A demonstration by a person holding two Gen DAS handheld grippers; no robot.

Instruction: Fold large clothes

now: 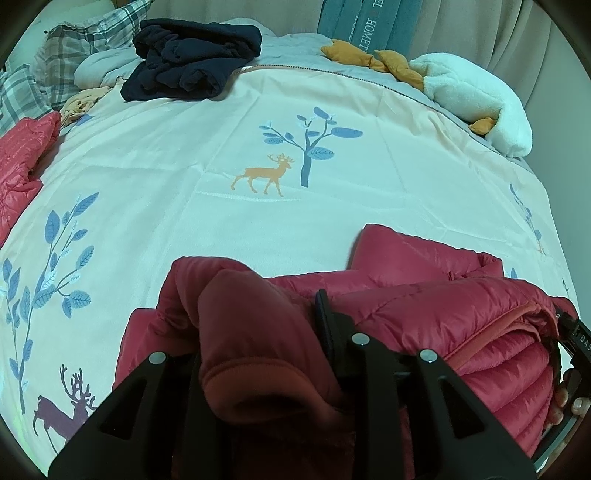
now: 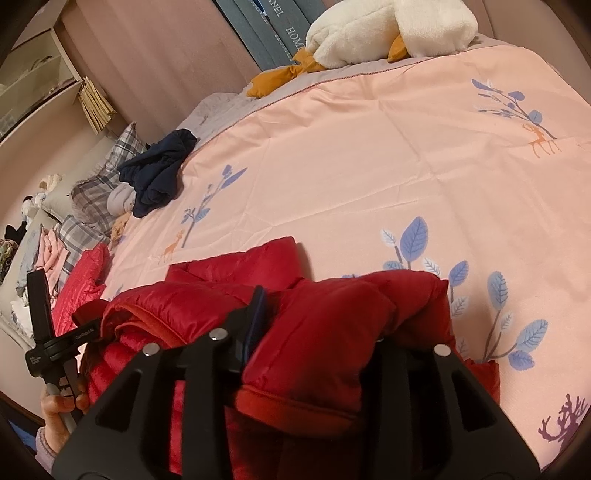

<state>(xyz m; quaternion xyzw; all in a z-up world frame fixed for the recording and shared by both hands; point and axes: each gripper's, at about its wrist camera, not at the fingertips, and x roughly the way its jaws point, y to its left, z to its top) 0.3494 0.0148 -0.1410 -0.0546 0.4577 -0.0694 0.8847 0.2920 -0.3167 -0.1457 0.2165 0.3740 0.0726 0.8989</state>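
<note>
The grey-blue cushions (image 1: 369,29) standing against the curtain at the far edge of the bed carried white lettering. In the left wrist view, "HOMET" was legible on one cushion, with "EL" on its neighbour (both cut off by the frame). In the right wrist view, the same cushions (image 2: 273,33) showed "HOME" and "NNEL". The other gripper's body (image 1: 581,339) bore "DAS", partly cropped. Small white print on the left gripper (image 2: 62,347) was too small to read.

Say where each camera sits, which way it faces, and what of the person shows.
Left wrist: on the left gripper, angled down over the red puffer jacket and bedspread; fingers show at right.
Right wrist: on the right gripper, angled down over the same jacket; a hand shows at left.
Shared: jacket, bedspread, navy garment.
</note>
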